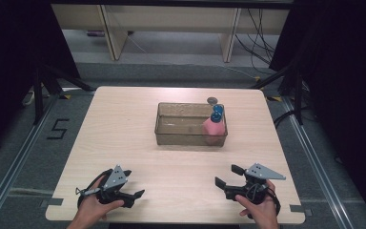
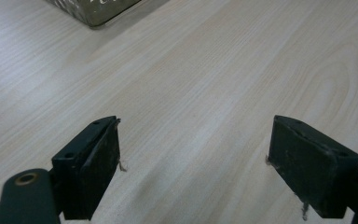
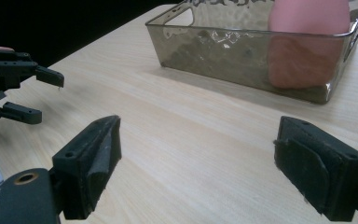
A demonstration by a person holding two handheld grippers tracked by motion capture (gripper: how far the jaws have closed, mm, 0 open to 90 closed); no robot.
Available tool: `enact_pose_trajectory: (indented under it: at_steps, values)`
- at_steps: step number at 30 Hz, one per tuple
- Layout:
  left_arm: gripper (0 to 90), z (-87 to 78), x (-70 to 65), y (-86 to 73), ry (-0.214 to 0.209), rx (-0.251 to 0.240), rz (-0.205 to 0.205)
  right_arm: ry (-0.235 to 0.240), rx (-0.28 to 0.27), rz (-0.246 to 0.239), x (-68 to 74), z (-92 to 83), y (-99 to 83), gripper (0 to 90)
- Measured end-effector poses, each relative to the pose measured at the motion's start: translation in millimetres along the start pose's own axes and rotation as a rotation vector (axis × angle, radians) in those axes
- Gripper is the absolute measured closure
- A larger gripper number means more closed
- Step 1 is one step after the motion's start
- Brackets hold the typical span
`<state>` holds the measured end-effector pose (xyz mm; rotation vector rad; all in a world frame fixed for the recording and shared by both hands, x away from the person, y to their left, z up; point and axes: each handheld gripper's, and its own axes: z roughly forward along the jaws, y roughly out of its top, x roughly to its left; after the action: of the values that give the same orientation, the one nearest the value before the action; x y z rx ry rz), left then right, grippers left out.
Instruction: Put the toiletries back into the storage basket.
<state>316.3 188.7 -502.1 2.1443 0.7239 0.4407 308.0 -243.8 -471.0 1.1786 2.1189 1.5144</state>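
A clear smoky tray [image 1: 171,137] stands in the middle of the wooden table [image 1: 124,124]. At its right end a pink bottle [image 1: 213,129] with a blue top [image 1: 217,113] stands upright. My left gripper [image 1: 134,184] rests near the front left edge, held in a hand, open over bare wood [image 2: 193,140]. My right gripper [image 1: 228,175] sits near the front right, open too, and faces the tray [image 3: 242,56] and the pink bottle [image 3: 307,28]. In the right gripper view the left gripper [image 3: 39,95] stands far off at the left.
A small dark round object [image 1: 212,100] lies on the table just behind the tray. Black stands and cables flank the table on the floor. A white shelf unit [image 1: 171,24] stands beyond the far edge.
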Motion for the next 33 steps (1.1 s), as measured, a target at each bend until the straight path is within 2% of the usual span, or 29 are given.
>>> enact_pose_trajectory:
  at_steps: [1,4,5,6,7,8,9,10,11,14,16,18,19,20,21,24,27,28,29,30,32,33]
  values:
    - [16.2,-0.2,-0.2,0.0,-0.007,0.000,-0.005,0.007,0.002,0.027,1.6,-0.6,-0.9,15.7]
    - [16.2,-0.5,0.1,0.3,-0.010,0.006,-0.003,0.007,0.004,0.019,0.6,-2.2,-3.0,15.6]
    - [16.2,0.1,-0.3,0.0,-0.005,-0.002,-0.004,0.010,0.002,0.040,2.1,-1.9,-4.4,15.6]
    - [16.1,-0.2,-0.7,0.1,-0.010,0.001,-0.005,0.003,0.011,0.017,0.4,-2.7,-4.7,15.6]
    - [16.2,0.1,-0.9,0.1,-0.012,-0.001,-0.007,0.004,0.009,0.014,0.3,-3.4,-5.5,15.6]
    - [16.1,0.0,-1.0,0.1,-0.011,-0.001,-0.008,0.001,0.029,0.042,2.5,-5.6,-6.0,15.6]
    - [16.2,0.0,-1.2,0.0,-0.010,-0.002,-0.010,0.000,0.011,0.005,0.1,-4.9,-6.8,15.6]
    - [16.2,0.0,-1.1,0.0,-0.011,-0.002,-0.008,-0.001,0.020,0.030,2.0,-5.4,-7.4,15.6]
    - [16.2,0.0,-1.0,0.1,-0.011,-0.001,-0.008,-0.006,0.029,0.018,1.3,-6.6,-7.7,15.6]
    - [16.2,-0.4,-0.3,0.2,-0.012,0.003,-0.006,0.003,0.010,0.003,0.9,-6.0,-10.2,15.6]
    - [16.2,0.1,-0.1,-0.1,0.003,0.000,-0.002,0.010,0.028,0.014,1.9,-8.4,-11.0,15.6]
    - [16.2,0.5,-0.4,-0.2,-0.001,-0.004,-0.004,0.010,0.026,0.010,1.9,-9.1,-12.2,15.6]
    - [16.2,0.6,-0.3,-0.1,-0.003,-0.008,-0.003,0.022,0.026,0.052,5.2,-10.2,-13.0,15.6]
    - [16.1,0.3,-0.3,0.3,-0.008,-0.005,-0.005,0.009,0.019,0.008,2.2,-10.8,-12.8,15.6]
    - [16.2,0.3,-0.2,0.2,-0.008,-0.005,-0.004,0.001,0.019,0.005,1.6,-10.5,-13.8,15.6]
    - [16.1,0.7,-0.1,-0.6,-0.002,-0.004,-0.001,0.000,0.038,0.038,3.0,-14.3,-15.4,15.6]
    - [16.2,0.3,0.2,-0.2,-0.001,-0.003,-0.003,0.006,0.019,0.034,3.3,-16.6,-16.3,15.6]
    - [16.2,1.1,-0.6,-0.3,-0.008,-0.013,-0.016,0.006,0.013,0.033,3.4,-17.1,-16.3,15.6]
    - [16.2,0.3,0.4,-0.2,-0.001,0.001,-0.004,0.006,0.009,0.034,3.4,-17.3,-17.2,15.6]
    - [16.2,1.1,-0.7,-0.5,-0.008,-0.010,-0.014,0.007,0.009,0.039,3.5,-16.7,-17.9,15.6]
    - [16.2,0.9,-0.5,-0.9,-0.004,-0.004,-0.007,-0.005,0.021,0.019,3.1,-20.0,-18.2,15.6]
    - [16.2,0.9,-0.1,-0.6,-0.002,-0.004,-0.002,-0.002,0.031,0.044,5.1,-21.0,-18.5,15.6]
